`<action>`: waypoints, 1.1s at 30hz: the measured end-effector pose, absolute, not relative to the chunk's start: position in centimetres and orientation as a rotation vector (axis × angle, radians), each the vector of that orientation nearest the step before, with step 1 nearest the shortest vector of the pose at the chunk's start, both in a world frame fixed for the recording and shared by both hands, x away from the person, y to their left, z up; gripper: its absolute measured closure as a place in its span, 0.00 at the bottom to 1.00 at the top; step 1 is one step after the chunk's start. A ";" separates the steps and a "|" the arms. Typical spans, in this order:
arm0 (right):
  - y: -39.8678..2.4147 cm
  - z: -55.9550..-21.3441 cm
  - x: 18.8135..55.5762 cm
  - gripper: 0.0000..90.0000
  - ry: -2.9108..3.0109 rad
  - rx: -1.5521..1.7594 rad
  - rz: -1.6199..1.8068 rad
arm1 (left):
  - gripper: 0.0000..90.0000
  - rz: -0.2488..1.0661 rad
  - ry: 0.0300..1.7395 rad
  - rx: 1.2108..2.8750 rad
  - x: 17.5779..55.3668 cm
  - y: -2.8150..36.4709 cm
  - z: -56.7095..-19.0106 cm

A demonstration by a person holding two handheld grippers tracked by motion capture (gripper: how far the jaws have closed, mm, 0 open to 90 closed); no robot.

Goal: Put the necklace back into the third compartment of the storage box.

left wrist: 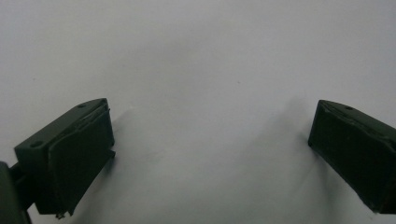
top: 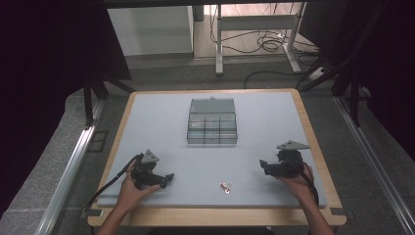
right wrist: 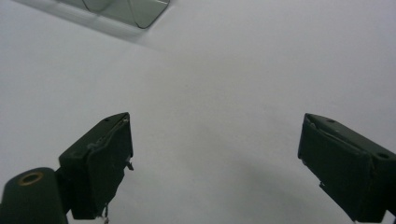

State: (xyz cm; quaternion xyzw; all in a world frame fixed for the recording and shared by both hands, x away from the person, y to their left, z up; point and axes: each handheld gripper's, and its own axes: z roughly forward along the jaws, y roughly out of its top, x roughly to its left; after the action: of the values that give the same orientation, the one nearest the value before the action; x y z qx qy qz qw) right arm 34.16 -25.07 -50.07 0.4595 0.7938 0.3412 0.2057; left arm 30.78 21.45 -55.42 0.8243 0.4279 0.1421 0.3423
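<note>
Setting: a lab or test room rigged for recorded bench work, not a home. Evidence: a wood-edged table [top: 313, 132] topped with a plain grey mat [top: 161, 122] stands between metal rails [top: 68, 166] on a grey carpeted floor [top: 44, 161]. Black curtains [top: 44, 54] close off both sides. Beyond the table's far edge stands a white metal desk frame [top: 254, 24], with loose black cables [top: 264, 44] coiled on the floor beneath it. Surfaces are bare and utilitarian; no household furnishings.
</note>
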 end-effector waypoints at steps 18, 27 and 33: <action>-24.6 -49.4 33.0 0.22 2.266 1.235 1.010 | 0.00 0.374 1.114 2.142 30.7 21.4 -55.4; -25.1 -48.9 32.9 0.29 2.262 1.219 1.054 | 0.00 0.373 1.115 2.143 30.7 21.4 -55.4; -24.2 -47.8 32.4 0.32 2.297 1.156 1.059 | 0.00 0.373 1.115 2.142 30.7 21.4 -55.4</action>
State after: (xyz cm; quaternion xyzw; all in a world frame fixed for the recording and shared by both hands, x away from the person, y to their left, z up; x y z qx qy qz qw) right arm 32.36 -24.25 -47.77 0.4088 0.8126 0.3747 0.1792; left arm 30.72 21.43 -55.41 0.8238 0.4287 0.1435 0.3420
